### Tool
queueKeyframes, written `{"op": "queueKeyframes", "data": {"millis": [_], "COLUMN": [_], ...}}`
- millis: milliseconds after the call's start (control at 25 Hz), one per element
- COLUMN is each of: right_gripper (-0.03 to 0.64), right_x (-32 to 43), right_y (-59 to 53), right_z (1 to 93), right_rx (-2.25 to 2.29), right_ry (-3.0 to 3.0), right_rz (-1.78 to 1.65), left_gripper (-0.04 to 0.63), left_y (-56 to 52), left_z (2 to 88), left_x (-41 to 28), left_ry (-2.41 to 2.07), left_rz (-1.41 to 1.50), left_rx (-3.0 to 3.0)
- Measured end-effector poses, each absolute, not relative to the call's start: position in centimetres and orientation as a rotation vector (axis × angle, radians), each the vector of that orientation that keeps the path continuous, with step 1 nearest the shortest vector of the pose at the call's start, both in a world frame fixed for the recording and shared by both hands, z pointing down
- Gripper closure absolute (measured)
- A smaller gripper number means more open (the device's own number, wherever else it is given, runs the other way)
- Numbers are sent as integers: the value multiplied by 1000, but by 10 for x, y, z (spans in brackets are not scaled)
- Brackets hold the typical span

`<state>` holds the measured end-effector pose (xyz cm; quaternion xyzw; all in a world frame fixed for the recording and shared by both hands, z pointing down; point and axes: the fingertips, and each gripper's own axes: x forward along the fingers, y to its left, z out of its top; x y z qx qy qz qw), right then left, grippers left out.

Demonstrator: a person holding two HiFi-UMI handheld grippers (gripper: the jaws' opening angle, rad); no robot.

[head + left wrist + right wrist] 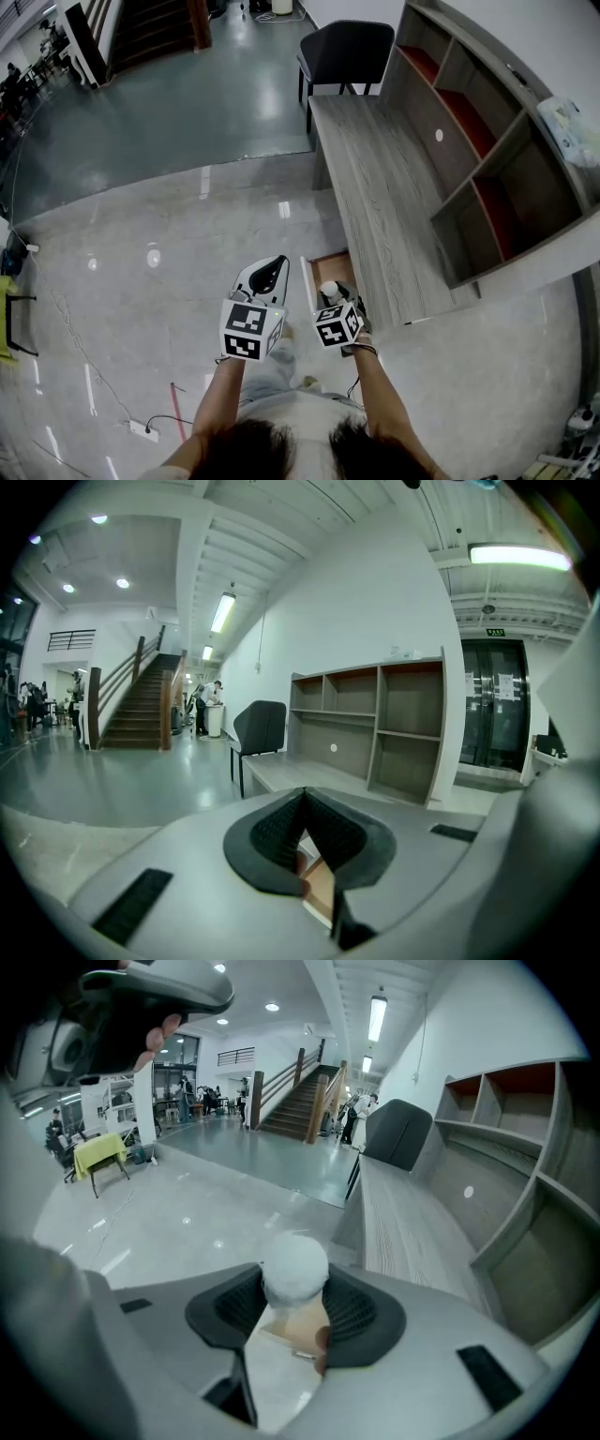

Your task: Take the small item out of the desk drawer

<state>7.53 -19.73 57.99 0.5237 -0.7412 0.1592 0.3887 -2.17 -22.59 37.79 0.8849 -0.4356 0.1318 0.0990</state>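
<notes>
A long grey surface (375, 197) runs from near the person toward the far end of the hall, with an open shelf unit (487, 141) standing along its right edge and a dark chair (345, 52) at its far end. At the near end of the surface a drawer (328, 266) stands pulled out to the left over the floor, its wooden inside showing. Both tongs are held just above and near it. The left tongs (302, 808) have their jaws together with nothing between them, and hang just left of the drawer, apart from it. The right tongs (295, 1299) are clamped on the small white item (294, 1262), a rounded, ball-like thing gripped between the two dark pads. In the head view it sits at the tips of those tongs over the near part of the open drawer. By my reading the main work is done: the drawer is open and the item is gripped. Whether it is wholly clear of the drawer walls I cannot tell from these views. What seems left is to bring it away from the drawer, and perhaps to set it on the surface; the free left tongs could then push the drawer shut.
</notes>
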Motion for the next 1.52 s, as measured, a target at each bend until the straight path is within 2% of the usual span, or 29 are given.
{"op": "queueKeyframes", "data": {"millis": [1520], "right_gripper": [425], "right_x": [92], "right_y": [-88], "right_z": [463], "right_rx": [1478], "right_ry": [-2068], "right_rz": [186], "left_gripper": [589], "left_y": [-84], "left_z": [351], "left_x": [3], "left_ry": [-1367], "left_rz": [332], "left_rx": [2644]}}
